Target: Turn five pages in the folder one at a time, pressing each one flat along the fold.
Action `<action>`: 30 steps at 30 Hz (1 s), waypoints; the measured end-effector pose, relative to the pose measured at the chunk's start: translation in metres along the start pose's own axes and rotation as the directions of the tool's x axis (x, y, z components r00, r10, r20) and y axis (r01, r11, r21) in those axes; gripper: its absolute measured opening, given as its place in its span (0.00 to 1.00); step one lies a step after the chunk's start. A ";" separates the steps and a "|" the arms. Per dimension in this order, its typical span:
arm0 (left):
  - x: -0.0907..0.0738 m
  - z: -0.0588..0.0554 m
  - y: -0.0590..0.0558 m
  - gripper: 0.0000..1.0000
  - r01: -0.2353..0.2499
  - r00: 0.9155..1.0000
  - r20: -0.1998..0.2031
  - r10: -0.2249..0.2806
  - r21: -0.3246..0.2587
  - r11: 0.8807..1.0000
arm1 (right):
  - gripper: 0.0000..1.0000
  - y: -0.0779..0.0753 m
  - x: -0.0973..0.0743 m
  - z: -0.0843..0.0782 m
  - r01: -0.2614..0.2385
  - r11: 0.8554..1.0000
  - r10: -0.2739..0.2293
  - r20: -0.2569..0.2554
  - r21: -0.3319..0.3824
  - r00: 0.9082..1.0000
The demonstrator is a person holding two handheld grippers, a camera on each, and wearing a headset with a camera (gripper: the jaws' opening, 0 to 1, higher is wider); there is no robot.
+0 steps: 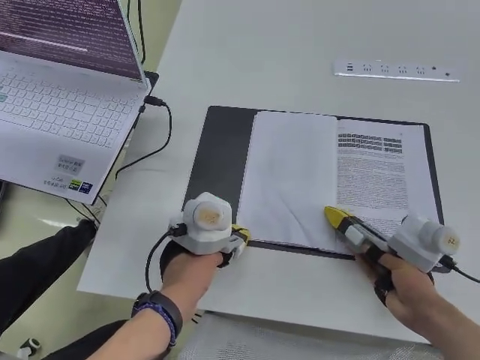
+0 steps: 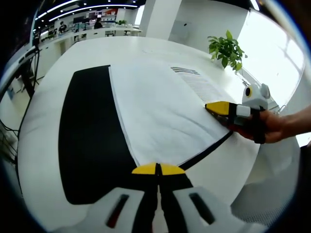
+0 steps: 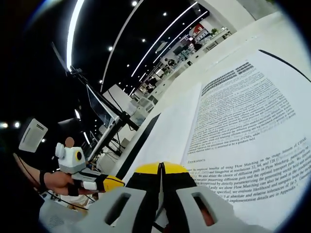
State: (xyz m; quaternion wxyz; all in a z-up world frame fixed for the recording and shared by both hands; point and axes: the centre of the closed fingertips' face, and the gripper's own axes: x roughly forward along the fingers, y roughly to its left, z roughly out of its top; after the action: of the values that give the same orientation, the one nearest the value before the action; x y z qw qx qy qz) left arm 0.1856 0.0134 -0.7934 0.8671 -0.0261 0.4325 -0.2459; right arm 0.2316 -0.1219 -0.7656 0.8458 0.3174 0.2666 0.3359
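A black folder (image 1: 221, 150) lies open on the white table. Its left page (image 1: 289, 176) is blank white and its right page (image 1: 382, 176) carries printed text. My right gripper (image 1: 330, 215) is shut, its yellow tips resting on the paper near the lower end of the fold. In the right gripper view the jaws (image 3: 162, 168) are together over the printed page (image 3: 243, 111). My left gripper (image 1: 241, 236) is shut, at the folder's near left edge, holding nothing. The left gripper view has the closed tips (image 2: 158, 169) at the black cover (image 2: 90, 141), with the right gripper (image 2: 214, 107) across the blank page (image 2: 160, 107).
An open laptop (image 1: 60, 82) sits at the far left, its cable (image 1: 154, 150) trailing toward the folder. A white power strip (image 1: 395, 70) lies beyond the folder. The table's near edge (image 1: 300, 319) runs just below both hands. A potted plant (image 2: 226, 48) stands far off.
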 end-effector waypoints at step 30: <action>-0.002 0.000 0.000 0.00 0.006 1.000 0.008 -0.006 -0.021 1.000 | 0.01 0.013 -0.033 -0.039 0.029 0.999 -0.022 -0.137 0.046 0.990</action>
State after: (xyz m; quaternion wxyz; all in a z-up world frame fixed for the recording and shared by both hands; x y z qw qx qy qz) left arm 0.1848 0.0142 -0.7918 0.8677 -0.0375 0.4315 -0.2441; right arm 0.1801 -0.1249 -0.7743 0.8220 0.3103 0.3358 0.3395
